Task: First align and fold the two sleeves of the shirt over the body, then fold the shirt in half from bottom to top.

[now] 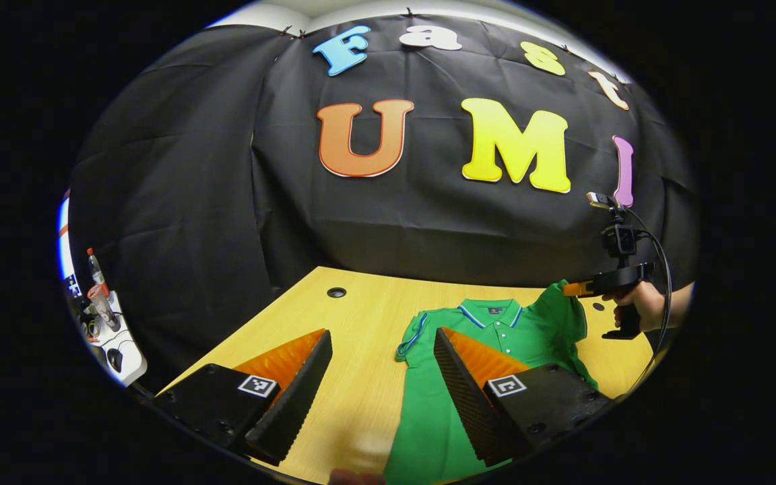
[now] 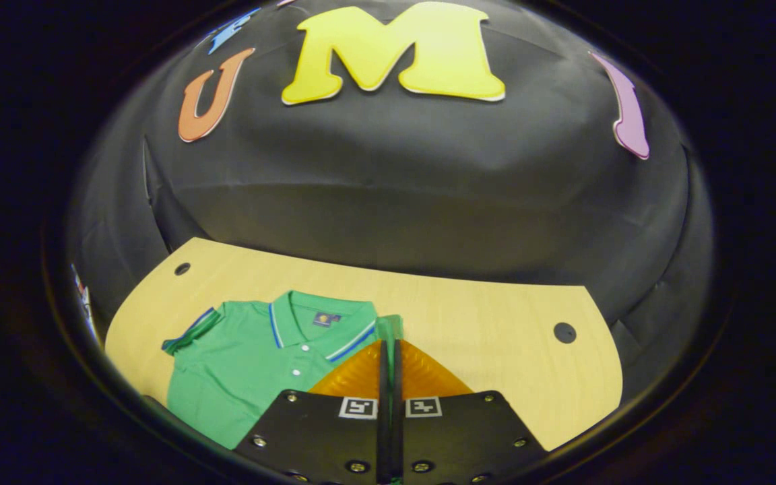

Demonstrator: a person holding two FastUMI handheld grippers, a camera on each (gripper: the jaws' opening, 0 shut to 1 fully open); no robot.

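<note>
Shirt lies flat on bench, collar far from me | my right tool is clamped on shirt's right sleeve, lifted so I can fold it over the body | left tool spread apart, above shirt's left edge, holds nothing.

The left tool hangs open above the table, one finger over the green shirt.

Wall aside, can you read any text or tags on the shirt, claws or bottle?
Neck tag on the shirt: too small to read.
Square markers on the left claw: coded patterns, no words.
Bottle label: blurred, unreadable.
</note>
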